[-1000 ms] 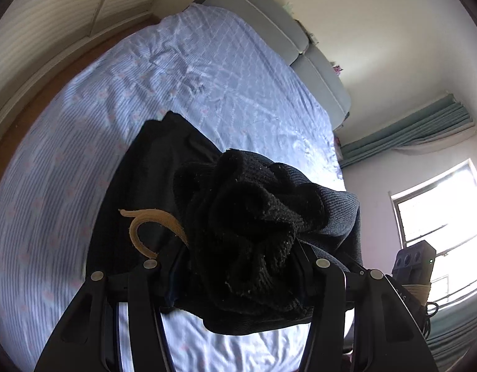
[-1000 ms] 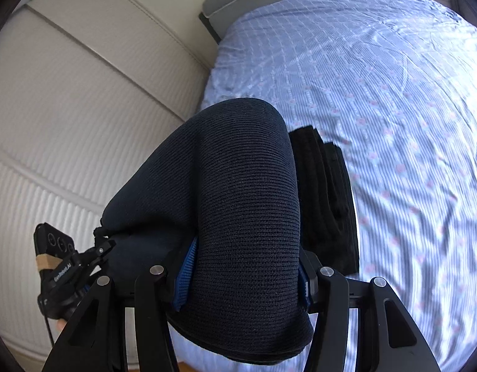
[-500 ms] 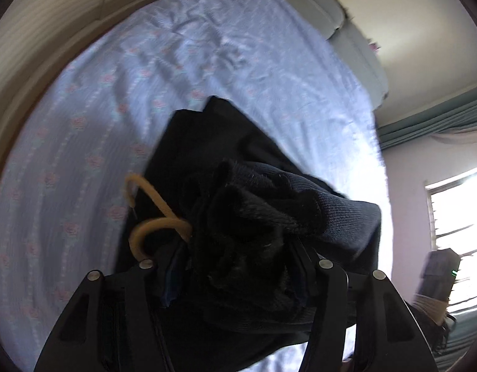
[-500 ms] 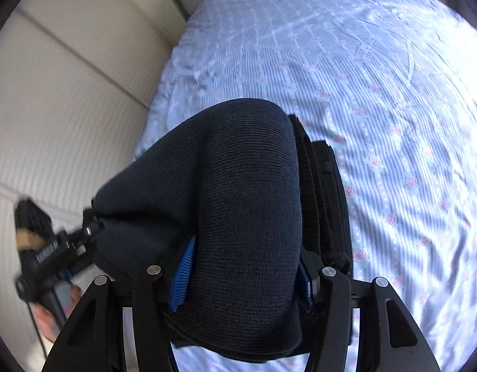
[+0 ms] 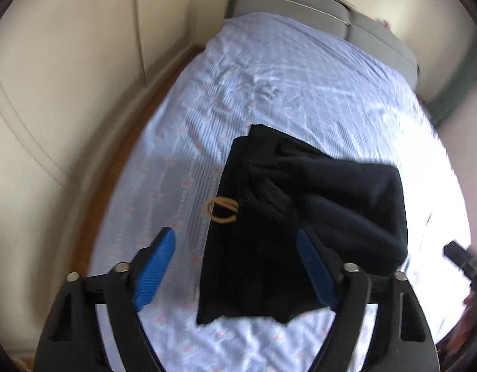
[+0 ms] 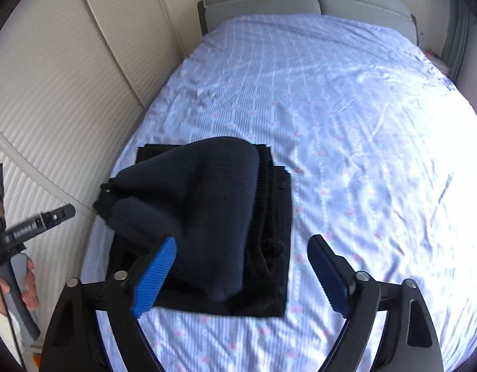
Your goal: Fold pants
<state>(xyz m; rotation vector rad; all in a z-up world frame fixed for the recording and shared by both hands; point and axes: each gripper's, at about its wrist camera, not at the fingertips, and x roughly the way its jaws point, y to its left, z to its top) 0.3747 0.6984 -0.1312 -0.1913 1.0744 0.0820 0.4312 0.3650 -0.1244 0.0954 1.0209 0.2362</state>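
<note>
black grippers (image 6: 241, 266), ribbed blue pads (image 6: 155, 279), seemingly silver screws

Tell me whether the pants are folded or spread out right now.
Folded. The pants lie on the bed as a compact stack, one doubled part bulging on top, and both the left gripper and right gripper are open.

a bed (image 6: 347, 99) in pale blue patterned sheets — folded dark pants (image 6: 213, 217) lie on it.

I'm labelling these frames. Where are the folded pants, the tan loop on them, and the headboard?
folded pants (image 6: 220, 204): right wrist view, on the raised top fold.
tan loop (image 5: 222, 210): left wrist view, on the loop's middle, at the pants' left edge.
headboard (image 6: 263, 3): right wrist view, on the left grey cushion.
</note>
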